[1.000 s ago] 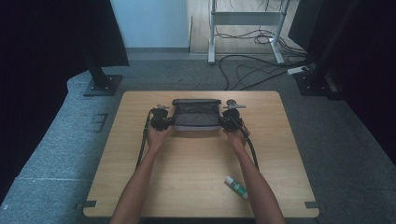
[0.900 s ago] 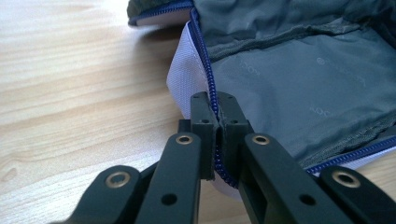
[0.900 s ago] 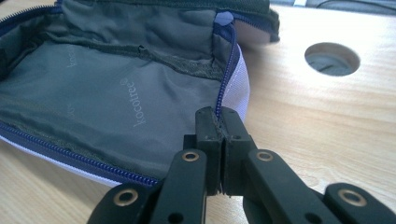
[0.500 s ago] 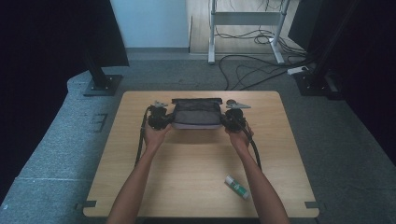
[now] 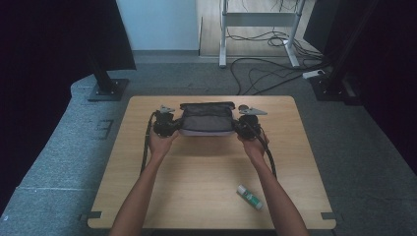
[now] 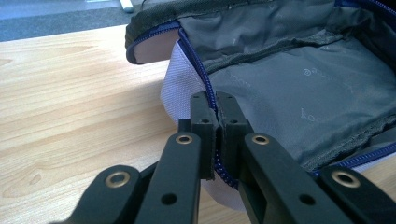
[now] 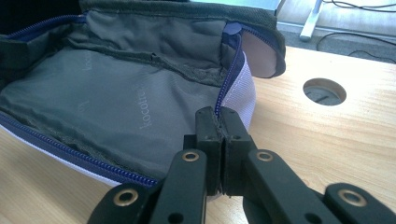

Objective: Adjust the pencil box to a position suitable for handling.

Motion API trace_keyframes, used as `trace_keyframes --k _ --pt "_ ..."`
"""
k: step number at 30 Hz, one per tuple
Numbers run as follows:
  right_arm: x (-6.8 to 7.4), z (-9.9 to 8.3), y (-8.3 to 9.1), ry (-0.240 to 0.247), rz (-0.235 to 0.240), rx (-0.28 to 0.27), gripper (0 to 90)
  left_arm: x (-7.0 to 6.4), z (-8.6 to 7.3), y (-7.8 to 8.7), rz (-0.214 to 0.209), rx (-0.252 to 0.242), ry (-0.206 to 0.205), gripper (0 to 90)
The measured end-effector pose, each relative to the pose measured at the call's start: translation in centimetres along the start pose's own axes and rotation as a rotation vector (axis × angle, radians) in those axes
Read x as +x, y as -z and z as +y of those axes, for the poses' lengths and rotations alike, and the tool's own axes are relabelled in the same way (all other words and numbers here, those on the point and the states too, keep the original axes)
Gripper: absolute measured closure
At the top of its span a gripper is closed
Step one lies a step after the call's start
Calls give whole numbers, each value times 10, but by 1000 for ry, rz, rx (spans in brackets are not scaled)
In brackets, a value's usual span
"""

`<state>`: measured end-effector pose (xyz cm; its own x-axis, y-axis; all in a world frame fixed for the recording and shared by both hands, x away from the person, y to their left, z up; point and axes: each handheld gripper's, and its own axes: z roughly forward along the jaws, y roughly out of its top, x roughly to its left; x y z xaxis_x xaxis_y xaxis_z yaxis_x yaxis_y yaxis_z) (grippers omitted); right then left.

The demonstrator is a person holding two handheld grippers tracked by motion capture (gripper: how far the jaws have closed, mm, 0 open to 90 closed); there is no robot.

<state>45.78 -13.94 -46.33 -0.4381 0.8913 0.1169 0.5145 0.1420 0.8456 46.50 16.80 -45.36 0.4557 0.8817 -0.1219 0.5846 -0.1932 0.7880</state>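
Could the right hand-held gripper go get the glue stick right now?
Probably not yet. The right hand-held gripper is shut on the pouch edge. The glue stick lies on bare table near that forearm, so after letting go the way looks free.

The grey lining (image 7: 116,116) of the open pouch carries faint printed lettering: "kocotte" runs vertically near the middle of the right gripper view. In the left gripper view only "ko" and a small circled mark can be read.
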Motion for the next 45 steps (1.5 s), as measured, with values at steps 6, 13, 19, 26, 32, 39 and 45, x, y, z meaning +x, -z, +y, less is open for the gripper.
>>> trace_keyframes --k 6,13,19,26,32,39,45 --pt "3 2 8 12 6 -13 878 -1 -1 5 -9 -6 -4 876" --pt "9 4 15 41 15 -21 878 -1 -3 14 -13 -24 -1 876" --pt "15 4 18 54 25 -28 878 1 -6 21 -14 -32 2 877" --pt "23 4 25 72 35 -32 878 0 -12 31 -23 -38 0 877" --pt "28 2 28 84 41 -29 877 0 -14 36 -17 -34 -7 877" --pt "31 -3 30 85 53 -25 877 -1 -20 41 -16 -29 -7 877" --pt "32 -6 31 83 61 -22 877 -2 -23 42 -19 -29 -10 877"
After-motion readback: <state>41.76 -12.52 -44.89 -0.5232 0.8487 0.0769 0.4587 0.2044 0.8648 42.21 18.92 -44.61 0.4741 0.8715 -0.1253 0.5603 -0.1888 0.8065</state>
